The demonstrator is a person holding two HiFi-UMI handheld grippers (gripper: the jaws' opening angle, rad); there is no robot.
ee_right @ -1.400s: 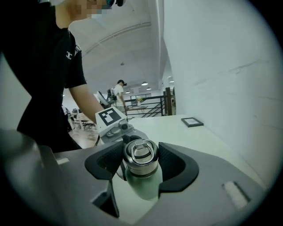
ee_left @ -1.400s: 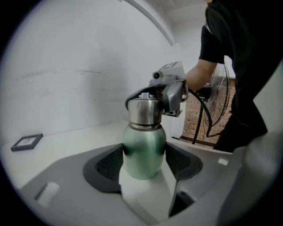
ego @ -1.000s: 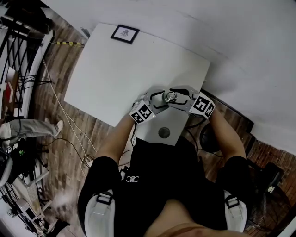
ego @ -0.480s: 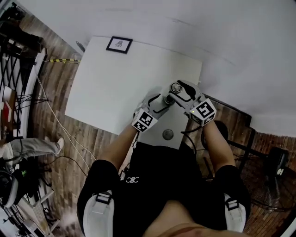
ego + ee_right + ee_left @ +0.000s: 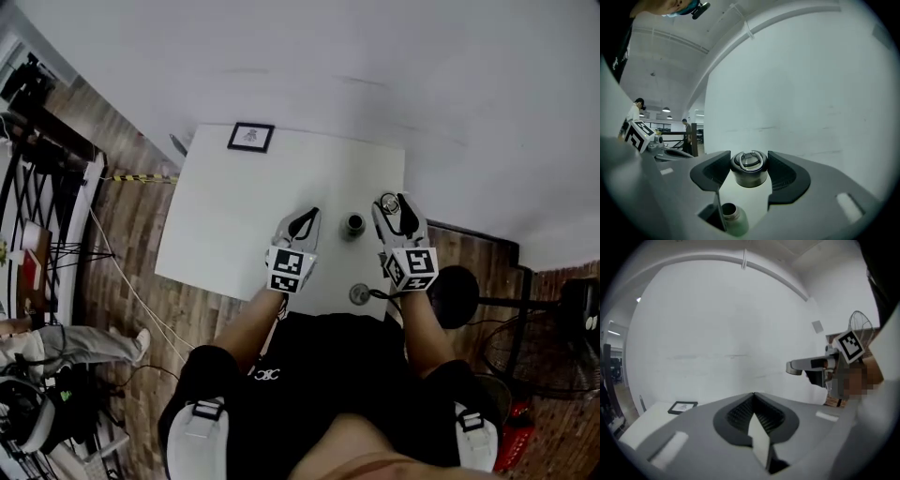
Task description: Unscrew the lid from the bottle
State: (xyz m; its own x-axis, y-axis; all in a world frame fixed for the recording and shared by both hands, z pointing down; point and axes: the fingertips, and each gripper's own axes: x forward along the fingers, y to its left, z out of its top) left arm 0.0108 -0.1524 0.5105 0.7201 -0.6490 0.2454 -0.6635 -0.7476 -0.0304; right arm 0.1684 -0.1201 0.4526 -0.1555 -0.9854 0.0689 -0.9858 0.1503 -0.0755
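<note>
— White tabletop, plain wall behind it, wood floor all round. Where are we with the bottle?

— Its lid is off. The bottle stands open and upright, nearer the tabletop's right edge than its left and roughly midway between the far and near edges. It has a claw on each side, and neither touches it.

— Who has the lid?

— The right claw. Its jaws clamp the lid by the sides, with the wire loop facing away from the claw. The lid is clear of the bottle's mouth.

— And the left claw?

— The left claw has just been closing. Its jaws now meet with nothing between them, so the bottle stands free.

— What needs care, then?

— I'd judge that what's left is parking the lid. Keep the squeeze steady, because a round lid can twist out of flat pads. Carry it away from the bottle, not across it; nothing steadies the bottle, so a nudge could tip it. Lower the lid flat onto bare tabletop and part the jaws only once it rests there.

— Anywhere to avoid?

— The right edge is close, so don't set it there. Stay off the round fitting by the near edge too. The framed card at the far left corner is well out of the way.
</note>
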